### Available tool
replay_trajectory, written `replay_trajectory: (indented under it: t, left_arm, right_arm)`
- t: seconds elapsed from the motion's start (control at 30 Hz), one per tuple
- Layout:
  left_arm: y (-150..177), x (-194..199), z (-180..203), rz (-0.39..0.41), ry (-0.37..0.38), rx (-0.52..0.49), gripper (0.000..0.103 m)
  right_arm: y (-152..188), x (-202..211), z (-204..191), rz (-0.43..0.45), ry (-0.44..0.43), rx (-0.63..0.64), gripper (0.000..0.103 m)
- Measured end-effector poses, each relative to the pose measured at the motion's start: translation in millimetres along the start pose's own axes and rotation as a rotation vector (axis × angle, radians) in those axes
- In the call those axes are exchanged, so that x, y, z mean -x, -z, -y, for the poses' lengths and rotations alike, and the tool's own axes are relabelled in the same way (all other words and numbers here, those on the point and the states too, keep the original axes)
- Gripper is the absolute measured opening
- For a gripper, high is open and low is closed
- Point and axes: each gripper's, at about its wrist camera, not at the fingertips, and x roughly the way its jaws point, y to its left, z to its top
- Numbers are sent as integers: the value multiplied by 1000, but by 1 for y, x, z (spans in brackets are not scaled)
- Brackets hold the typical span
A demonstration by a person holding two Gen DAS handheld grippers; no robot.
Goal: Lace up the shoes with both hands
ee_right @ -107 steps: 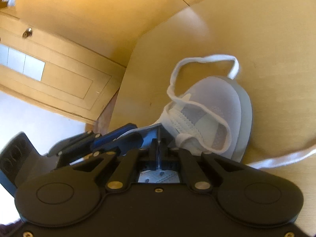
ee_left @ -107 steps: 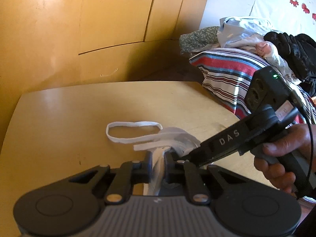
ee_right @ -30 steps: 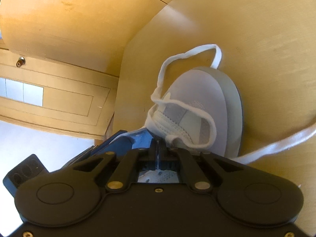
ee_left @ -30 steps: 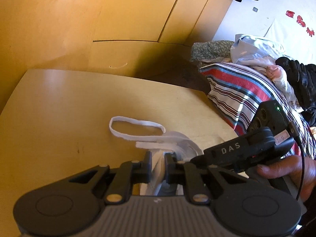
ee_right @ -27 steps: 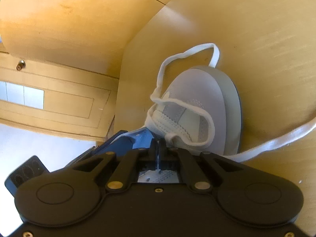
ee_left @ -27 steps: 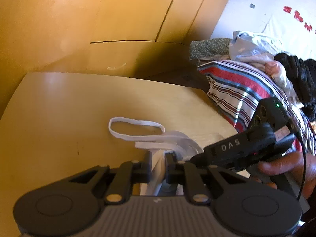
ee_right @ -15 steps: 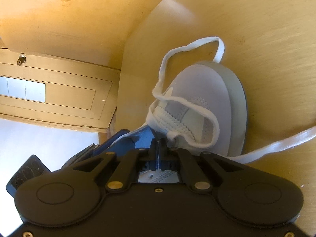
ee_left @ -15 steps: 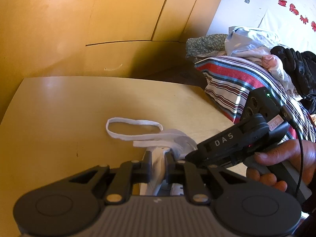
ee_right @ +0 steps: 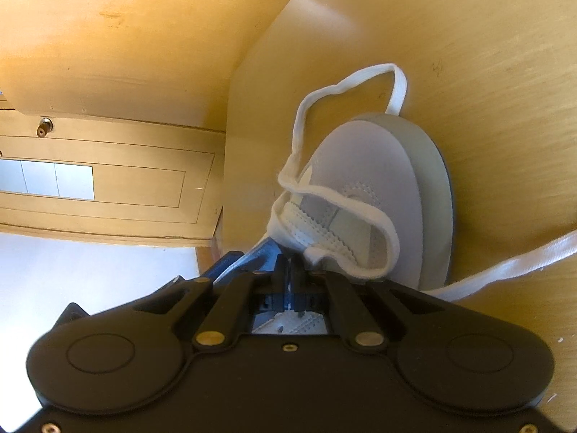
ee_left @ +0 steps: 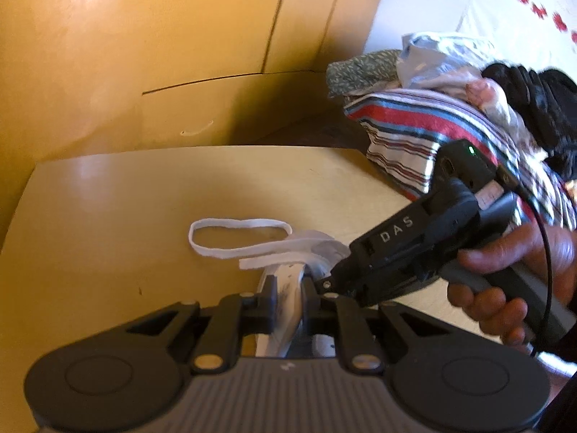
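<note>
A white and grey shoe (ee_right: 378, 180) lies on the wooden table (ee_right: 468, 54). Its white lace (ee_right: 346, 86) loops out past the toe, and a loose tail (ee_right: 505, 263) trails right. My left gripper (ee_left: 290, 297) is shut on the shoe's white upper (ee_left: 288, 285). The lace loop (ee_left: 238, 232) lies just beyond it. My right gripper (ee_right: 289, 270) is shut at the lacing area, beside a bend of lace. Whether it pinches lace is hidden. In the left wrist view the right gripper (ee_left: 326, 283) comes in from the right, held by a hand (ee_left: 505, 270).
The table's far edge (ee_left: 216, 149) meets yellow wooden cabinets (ee_left: 180, 36). A striped blanket (ee_left: 404, 133) with piled clothes (ee_left: 450, 57) lies at the right. A panelled wooden door (ee_right: 108, 180) shows at the left of the right wrist view.
The left wrist view has rolled a little, and the right gripper's handle now stands higher and steeper in it. The shoe, the lace loop and both grips look the same.
</note>
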Motion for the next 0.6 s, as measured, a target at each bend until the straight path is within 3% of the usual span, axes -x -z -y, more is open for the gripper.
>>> replay_trajectory:
  t: [0.23, 0.6]
  left_arm:
    - [-1, 1, 7, -5, -9, -88, 13]
    - [-1, 2, 4, -6, -4, -89, 13]
  right_arm:
    - [-4, -6, -10, -13, 11, 16, 0]
    - [2, 18, -28, 69, 91, 153, 0]
